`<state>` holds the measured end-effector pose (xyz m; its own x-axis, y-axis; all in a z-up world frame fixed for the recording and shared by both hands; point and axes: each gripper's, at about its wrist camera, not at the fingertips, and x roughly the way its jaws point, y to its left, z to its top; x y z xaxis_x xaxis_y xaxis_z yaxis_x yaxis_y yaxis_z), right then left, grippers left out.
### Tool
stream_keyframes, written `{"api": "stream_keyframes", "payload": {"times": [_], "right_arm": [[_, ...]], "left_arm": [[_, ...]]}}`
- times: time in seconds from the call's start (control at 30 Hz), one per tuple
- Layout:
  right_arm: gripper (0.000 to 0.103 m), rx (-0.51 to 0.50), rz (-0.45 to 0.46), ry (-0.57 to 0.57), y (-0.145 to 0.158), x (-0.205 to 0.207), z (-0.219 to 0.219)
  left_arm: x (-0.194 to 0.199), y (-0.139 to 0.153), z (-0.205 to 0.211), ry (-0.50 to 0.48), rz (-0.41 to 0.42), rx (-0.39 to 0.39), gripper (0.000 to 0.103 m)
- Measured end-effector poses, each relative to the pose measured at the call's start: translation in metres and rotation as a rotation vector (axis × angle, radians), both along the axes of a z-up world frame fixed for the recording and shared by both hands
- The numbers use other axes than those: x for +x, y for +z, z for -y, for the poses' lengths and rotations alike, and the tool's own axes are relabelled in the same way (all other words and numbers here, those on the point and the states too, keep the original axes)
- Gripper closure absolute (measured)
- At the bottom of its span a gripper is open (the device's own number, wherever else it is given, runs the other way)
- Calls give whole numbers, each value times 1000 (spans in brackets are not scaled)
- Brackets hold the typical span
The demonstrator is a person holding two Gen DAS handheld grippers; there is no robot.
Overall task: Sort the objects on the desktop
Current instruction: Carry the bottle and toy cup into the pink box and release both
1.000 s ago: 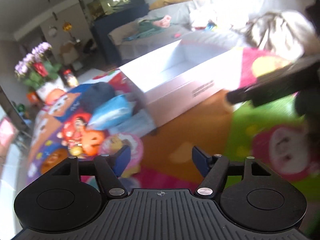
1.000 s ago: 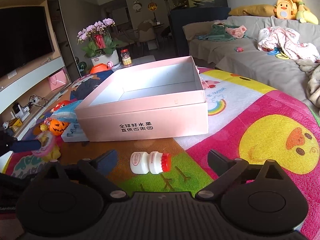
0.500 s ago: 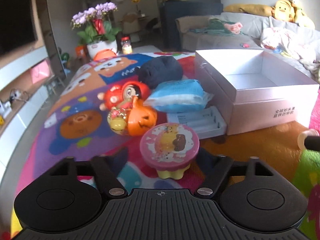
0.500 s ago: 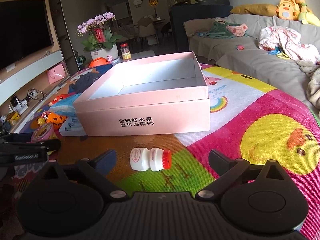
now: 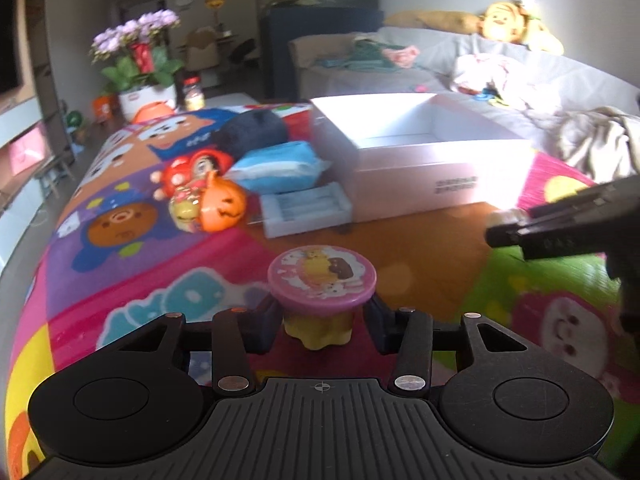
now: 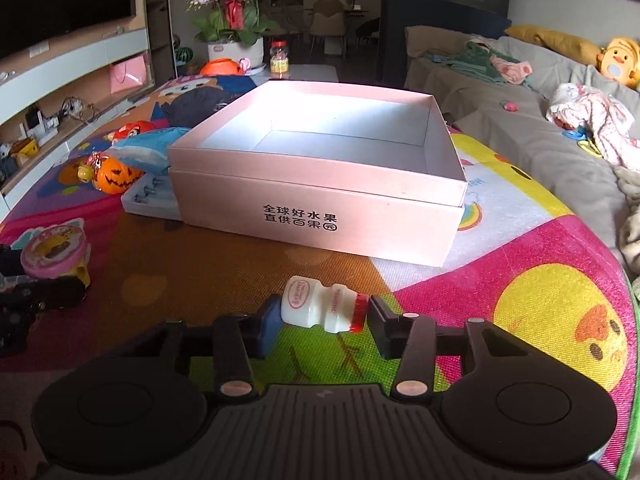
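Left wrist: tool [image 5: 320,322] has closed on the jelly cup [image 5: 321,286].

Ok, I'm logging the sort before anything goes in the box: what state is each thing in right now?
pink box: open, empty.
small bottle: lying on its side, red cap on, between the right gripper pads.
right gripper: jaws just closed on the bottle.
jelly cup: upright, lid sealed.
left gripper: shut on the jelly cup.
pumpkin toy: resting on the mat, untouched.
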<state>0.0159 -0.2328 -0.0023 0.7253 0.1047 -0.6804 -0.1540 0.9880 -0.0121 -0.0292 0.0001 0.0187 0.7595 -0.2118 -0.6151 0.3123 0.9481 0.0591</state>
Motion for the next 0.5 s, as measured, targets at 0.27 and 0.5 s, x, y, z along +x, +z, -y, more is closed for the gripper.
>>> {"api": "stream_keyframes", "payload": {"times": [0.27, 0.5], "right_arm": [[57, 61, 123, 81, 71, -39, 33], [57, 98, 377, 24, 157, -32, 65]], "left_arm": [[-8, 48, 18, -70, 120, -37, 59], [39, 102, 71, -144, 333, -52, 59]]}}
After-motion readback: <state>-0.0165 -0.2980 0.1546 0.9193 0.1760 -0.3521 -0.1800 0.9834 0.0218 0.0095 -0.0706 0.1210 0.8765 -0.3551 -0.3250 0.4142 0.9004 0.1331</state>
